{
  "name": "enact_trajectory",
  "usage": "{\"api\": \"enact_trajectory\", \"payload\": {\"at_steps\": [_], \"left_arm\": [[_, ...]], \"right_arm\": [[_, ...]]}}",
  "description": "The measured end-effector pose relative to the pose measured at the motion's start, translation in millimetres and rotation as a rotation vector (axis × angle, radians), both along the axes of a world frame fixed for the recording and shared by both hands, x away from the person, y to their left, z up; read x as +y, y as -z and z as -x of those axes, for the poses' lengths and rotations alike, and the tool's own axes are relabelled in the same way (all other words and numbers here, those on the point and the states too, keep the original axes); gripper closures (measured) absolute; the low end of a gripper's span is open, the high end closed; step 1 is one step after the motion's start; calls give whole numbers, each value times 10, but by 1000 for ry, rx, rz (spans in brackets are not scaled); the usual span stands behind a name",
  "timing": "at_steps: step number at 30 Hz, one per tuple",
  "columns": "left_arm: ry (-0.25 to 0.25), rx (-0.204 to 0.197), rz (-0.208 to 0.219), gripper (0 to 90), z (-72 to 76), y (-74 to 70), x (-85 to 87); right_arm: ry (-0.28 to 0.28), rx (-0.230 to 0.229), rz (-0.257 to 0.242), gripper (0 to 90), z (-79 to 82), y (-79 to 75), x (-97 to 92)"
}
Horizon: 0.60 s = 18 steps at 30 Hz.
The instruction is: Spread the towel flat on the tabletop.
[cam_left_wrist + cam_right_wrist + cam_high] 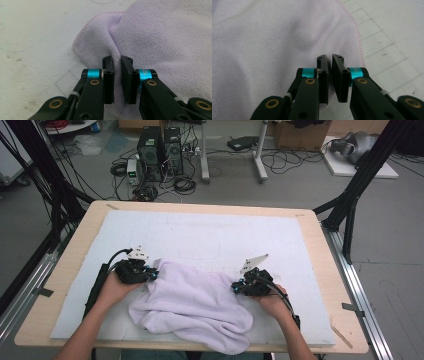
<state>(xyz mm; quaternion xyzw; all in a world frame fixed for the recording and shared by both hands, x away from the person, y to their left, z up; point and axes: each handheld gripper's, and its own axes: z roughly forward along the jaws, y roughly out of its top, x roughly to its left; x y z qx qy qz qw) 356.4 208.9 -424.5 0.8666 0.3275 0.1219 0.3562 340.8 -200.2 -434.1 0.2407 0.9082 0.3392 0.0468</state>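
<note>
Two grippers, one cloth: both clamp a lilac towel (192, 305) on a white mat.
Table (320, 245): a pale wooden top spans the middle of the high view, with grey floor and cables along the upper edge.
Mat (210, 232): a white sheet covers most of the tabletop; faint grid lines show on it in the right gripper view.
Towel, place: it lies crumpled in the lower centre of the high view, on the near half of the mat, between the two hands.
Towel, long axis: it runs from the upper left of the heap down to the lower right, where a rounded lobe reaches the mat's near edge.
Towel, edges: a stitched hem curves across the upper middle of the left gripper view and down the right side of the right gripper view.
Left gripper (117, 75): at the towel's upper left end, its jaws are nearly closed, pinching a raised fold of the cloth.
Right gripper (330, 75): at the towel's right edge, its jaws are almost together, gripping the cloth just inside the hem.
Containers: none on the table.
</note>
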Motion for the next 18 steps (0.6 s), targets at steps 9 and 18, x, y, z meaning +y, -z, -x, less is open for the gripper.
{"api": "enact_trajectory", "payload": {"at_steps": [9,18], "left_arm": [[-62,-86,82,816,-107,-352,70],[-253,-291,54,771,-758,-905,-129]], "right_arm": [[14,-55,56,868,-128,-244,-79],[234,-245,75,810,-955,-1045,-248]]}}
